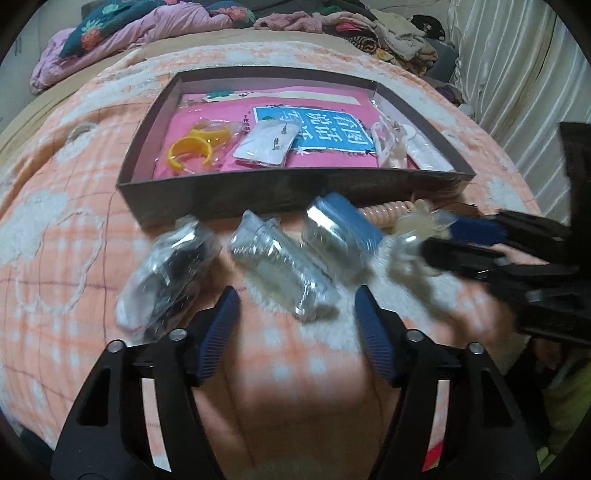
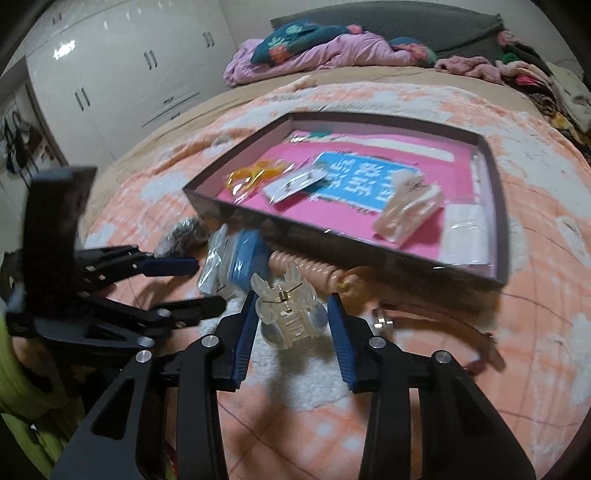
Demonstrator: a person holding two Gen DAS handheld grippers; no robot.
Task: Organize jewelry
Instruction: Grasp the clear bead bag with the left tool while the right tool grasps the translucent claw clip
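Note:
A shallow dark box (image 1: 288,188) with a pink lining lies on the bed; it also shows in the right wrist view (image 2: 369,258). Inside are an orange clip (image 1: 195,144), a white earring card (image 1: 266,144) and pale bagged items (image 1: 391,144). Three bagged packets lie in front of it: a dark one (image 1: 166,273), a silvery one (image 1: 280,269) and a blue one (image 1: 343,236). My left gripper (image 1: 295,306) is open and empty just before the silvery packet. My right gripper (image 2: 293,306) is shut on a clear hair claw clip (image 2: 288,314), seen from the left wrist too (image 1: 417,236).
A peach coiled hair tie (image 2: 306,269) lies against the box front. A ring (image 2: 384,319) and a thin pink band (image 2: 461,325) lie to the right of it. The orange checked blanket (image 1: 74,240) covers the bed. Piled clothes (image 1: 369,29) sit at the far end.

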